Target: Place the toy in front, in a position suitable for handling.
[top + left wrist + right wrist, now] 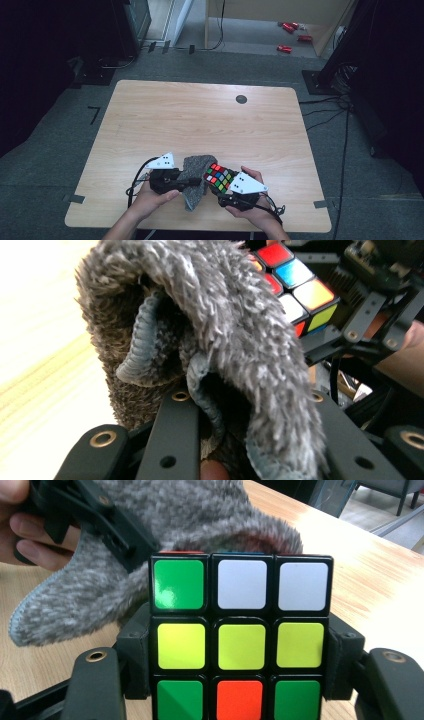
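Note:
A colour puzzle cube point(218, 176) is clamped between the jaws of my right gripper point(223, 186) near the table's front edge. In the right gripper view the cube point(240, 585) sits in my right gripper point(240, 647), showing green, white, yellow and orange stickers. My left gripper point(187, 181) is shut on a bunched grey fluffy cloth point(196, 172), which touches the cube's left side. In the left gripper view the cloth point(215, 325) spills over the jaws of my left gripper point(247, 402), with the cube point(295, 290) just behind it at the upper right.
The light wooden table point(200, 120) stretches away beyond the hands, with a small dark disc point(241, 99) near its far edge. Small red objects point(290, 27) lie on the floor far behind. Cables point(345, 150) trail along the floor on the right.

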### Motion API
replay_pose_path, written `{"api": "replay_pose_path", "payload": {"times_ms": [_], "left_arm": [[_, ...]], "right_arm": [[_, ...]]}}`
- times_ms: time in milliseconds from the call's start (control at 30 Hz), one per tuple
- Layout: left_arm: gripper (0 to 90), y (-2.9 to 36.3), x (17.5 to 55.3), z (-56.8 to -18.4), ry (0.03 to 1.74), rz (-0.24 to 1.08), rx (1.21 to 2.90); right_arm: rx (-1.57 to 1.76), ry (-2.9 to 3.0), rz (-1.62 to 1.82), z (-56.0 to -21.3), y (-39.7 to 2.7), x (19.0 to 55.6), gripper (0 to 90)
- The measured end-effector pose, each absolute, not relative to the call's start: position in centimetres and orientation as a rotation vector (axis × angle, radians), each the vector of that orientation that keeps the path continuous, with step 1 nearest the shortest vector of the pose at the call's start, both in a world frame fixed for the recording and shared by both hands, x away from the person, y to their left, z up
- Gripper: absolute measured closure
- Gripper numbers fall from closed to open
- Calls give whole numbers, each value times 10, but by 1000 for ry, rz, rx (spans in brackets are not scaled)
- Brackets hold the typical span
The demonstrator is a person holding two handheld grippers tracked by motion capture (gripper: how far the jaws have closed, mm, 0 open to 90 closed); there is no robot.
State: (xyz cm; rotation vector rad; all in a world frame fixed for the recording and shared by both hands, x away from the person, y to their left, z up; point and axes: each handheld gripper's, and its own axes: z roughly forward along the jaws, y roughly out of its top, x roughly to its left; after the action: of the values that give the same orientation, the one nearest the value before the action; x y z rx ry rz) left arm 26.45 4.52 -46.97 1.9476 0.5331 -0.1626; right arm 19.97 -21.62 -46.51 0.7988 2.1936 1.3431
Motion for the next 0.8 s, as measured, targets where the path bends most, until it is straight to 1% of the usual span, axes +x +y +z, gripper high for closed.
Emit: {"api": "replay_pose_path", "payload": {"times_ms": [233, 400, 433, 500, 567, 667, 733, 800], "left_arm": [[749, 48, 264, -466, 513, -141, 1952], [748, 56, 267, -462, 507, -196, 1850], [747, 58, 267, -460, 483, -231, 1810], [746, 59, 265, -457, 452, -241, 1777], [743, 58, 263, -454, 449, -202, 1791], [742, 59, 266, -458, 490, -162, 1832], [744, 59, 269, -463, 510, -160, 1854], [744, 57, 268, -467, 495, -181, 1872]], "right_arm": [[796, 2182, 1363, -463, -216, 199, 340], [793, 2170, 1399, -460, -219, 199, 340], [794, 2171, 1397, -460, -219, 200, 341], [794, 2178, 1374, -461, -219, 200, 341], [789, 2177, 1379, -462, -218, 200, 341], [773, 2165, 1397, -458, -218, 198, 341], [770, 2154, 1415, -456, -219, 198, 341], [774, 2149, 1426, -456, -221, 197, 341]]}}
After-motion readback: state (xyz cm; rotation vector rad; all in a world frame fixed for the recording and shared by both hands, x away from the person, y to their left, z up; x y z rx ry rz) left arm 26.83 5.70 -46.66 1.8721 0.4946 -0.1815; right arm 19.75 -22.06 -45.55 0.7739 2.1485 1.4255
